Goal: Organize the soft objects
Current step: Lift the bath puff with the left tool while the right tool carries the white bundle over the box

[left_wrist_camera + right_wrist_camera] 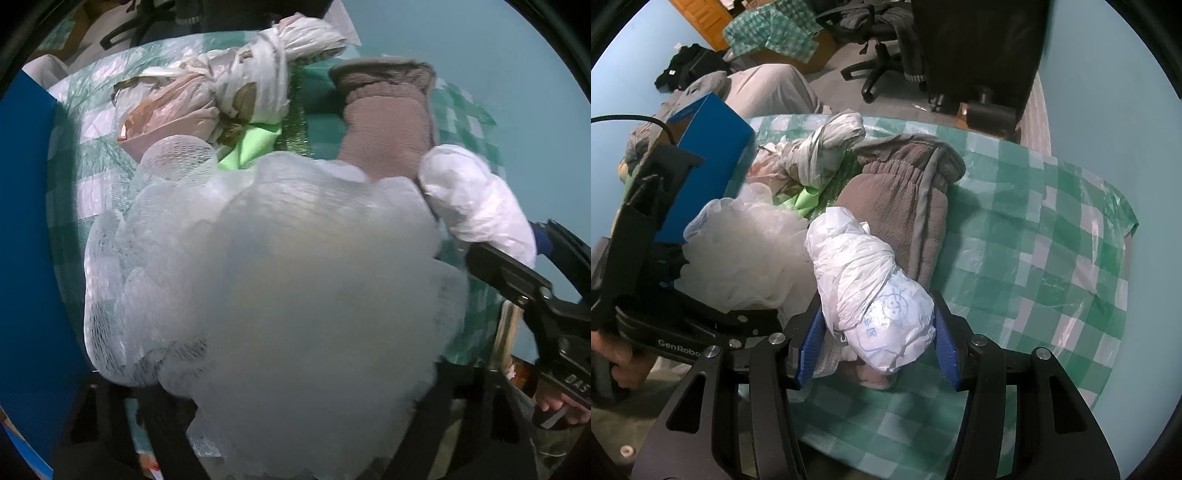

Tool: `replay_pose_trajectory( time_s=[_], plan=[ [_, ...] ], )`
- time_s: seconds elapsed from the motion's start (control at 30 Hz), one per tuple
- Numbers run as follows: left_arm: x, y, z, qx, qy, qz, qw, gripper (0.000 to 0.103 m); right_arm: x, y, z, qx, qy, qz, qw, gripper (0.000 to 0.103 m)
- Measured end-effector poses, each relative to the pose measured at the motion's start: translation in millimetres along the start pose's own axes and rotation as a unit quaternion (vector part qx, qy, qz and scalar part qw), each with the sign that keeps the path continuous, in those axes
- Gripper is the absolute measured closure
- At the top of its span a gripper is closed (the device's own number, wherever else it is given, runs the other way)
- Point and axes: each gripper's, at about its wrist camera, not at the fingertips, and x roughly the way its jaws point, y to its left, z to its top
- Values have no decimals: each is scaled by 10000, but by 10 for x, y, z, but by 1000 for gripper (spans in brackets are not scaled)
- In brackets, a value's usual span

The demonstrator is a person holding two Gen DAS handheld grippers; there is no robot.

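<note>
Since your right gripper (877, 339) already has the knotted white plastic bag (871, 295) between its blue pads (810, 343), the thing to mind is how that bag lies: its long axis runs away from you and to the left, from the fat printed end between the pads up to the loose tail resting against the brown towel (905, 206). The pads press on both flanks of the fat end, so you look to be pinching it across its short width. Your left gripper (665, 295) sits just left, nearer the white mesh sponge (280, 295), which fills its view; whether its fingers are closed on the sponge I cannot tell. Everything rests on the green checked cloth (1052, 240).
</note>
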Motion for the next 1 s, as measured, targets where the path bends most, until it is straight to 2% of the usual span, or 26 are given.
replay_pose_trajectory(
  time_s=[0.07,0.27,0.47,0.73,1.0],
  plan=[
    [-18,-54,-35,81,-53,53,9999,34,0,16,-10,23,-5,-16,10000,49],
    [-109,-263,-154,319,-220,263,9989,44,-7,57,-47,144,-35,-49,9999,49],
    [-316,-299,-132,561,-441,532,9960,45,-77,95,-56,230,-99,-112,9996,49],
    [-677,-267,-149,582,-773,426,9944,45,-286,201,-21,336,-284,-73,9990,49],
    [-1120,43,-366,524,-1019,389,9927,45,-456,361,54,320,-408,-73,9986,49]
  ],
)
